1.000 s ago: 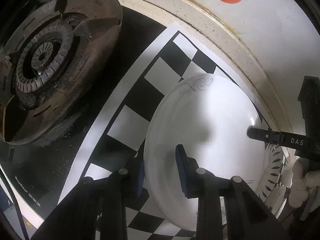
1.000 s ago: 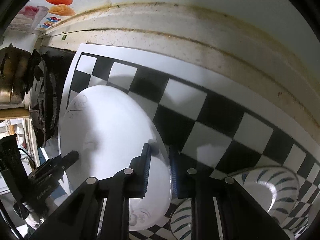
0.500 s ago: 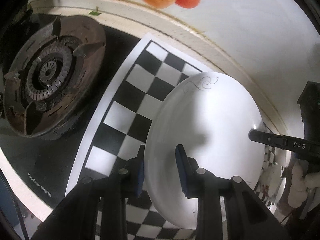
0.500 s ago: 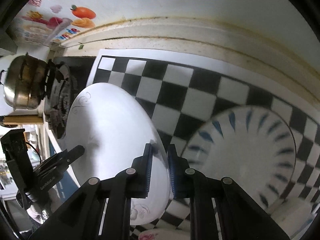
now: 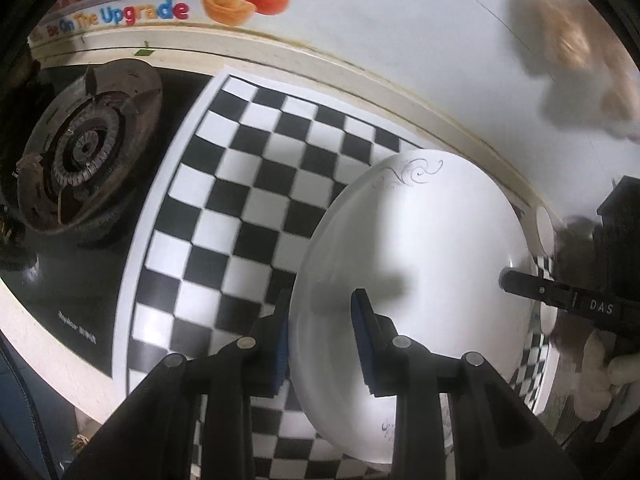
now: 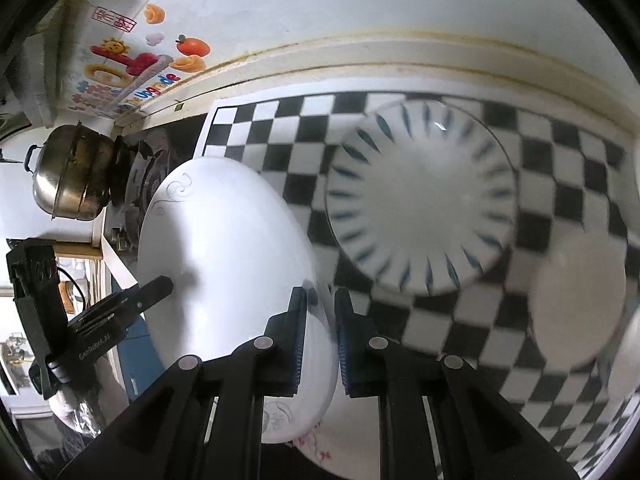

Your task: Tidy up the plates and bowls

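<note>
Two hand-held grippers, left point(image 5: 320, 344) and right point(image 6: 320, 344), clamping white plate point(image 5: 420, 260) rims

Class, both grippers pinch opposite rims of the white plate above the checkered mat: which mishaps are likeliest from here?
1. The white plate is held only at its rims by the left gripper and right gripper; uneven motion might let it slip.
2. It hangs near the blue-striped bowl; lowering carelessly could knock it.
</note>
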The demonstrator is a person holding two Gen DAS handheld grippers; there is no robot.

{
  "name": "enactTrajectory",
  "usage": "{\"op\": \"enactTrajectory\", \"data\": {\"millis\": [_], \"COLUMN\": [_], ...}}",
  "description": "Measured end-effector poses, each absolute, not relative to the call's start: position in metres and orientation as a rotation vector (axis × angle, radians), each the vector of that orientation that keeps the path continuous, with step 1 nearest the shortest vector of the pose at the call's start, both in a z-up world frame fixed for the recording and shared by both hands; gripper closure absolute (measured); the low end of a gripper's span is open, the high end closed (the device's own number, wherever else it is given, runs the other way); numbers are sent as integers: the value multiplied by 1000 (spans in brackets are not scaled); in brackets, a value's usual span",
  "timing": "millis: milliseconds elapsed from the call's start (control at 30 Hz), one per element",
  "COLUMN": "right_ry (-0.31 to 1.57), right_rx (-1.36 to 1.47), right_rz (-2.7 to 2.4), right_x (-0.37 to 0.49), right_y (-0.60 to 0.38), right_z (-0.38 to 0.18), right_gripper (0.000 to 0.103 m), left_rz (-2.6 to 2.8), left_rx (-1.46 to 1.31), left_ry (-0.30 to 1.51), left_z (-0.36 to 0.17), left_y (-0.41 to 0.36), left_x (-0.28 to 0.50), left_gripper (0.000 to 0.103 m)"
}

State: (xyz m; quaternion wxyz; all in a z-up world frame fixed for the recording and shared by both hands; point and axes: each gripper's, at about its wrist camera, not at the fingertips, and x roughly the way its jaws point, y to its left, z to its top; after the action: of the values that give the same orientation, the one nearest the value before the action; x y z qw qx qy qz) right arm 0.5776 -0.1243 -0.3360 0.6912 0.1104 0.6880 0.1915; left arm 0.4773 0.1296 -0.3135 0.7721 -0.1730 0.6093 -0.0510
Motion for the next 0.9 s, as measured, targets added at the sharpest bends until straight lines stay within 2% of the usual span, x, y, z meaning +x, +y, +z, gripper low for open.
{"op": "enactTrajectory", "data": {"millis": [300,633,900], "right_ry": [1510,1569,1604], "right_rx": [339,411,438], "right_rz": [345,246,207], "right_x": [489,423,402], "right_y": [-190,-238,-253], "right_z": [-335,-384,-413], "right_gripper": [86,86,87], "left_rz": [-219,-301,-314], "left_rx": [-304,-186,-112], "left_ry": [1378,1457,1523], "left_z": [-324,-360,-385], "left_y": [75,25,7], "left_x": [438,420,418], "left_gripper": [77,77,77]}}
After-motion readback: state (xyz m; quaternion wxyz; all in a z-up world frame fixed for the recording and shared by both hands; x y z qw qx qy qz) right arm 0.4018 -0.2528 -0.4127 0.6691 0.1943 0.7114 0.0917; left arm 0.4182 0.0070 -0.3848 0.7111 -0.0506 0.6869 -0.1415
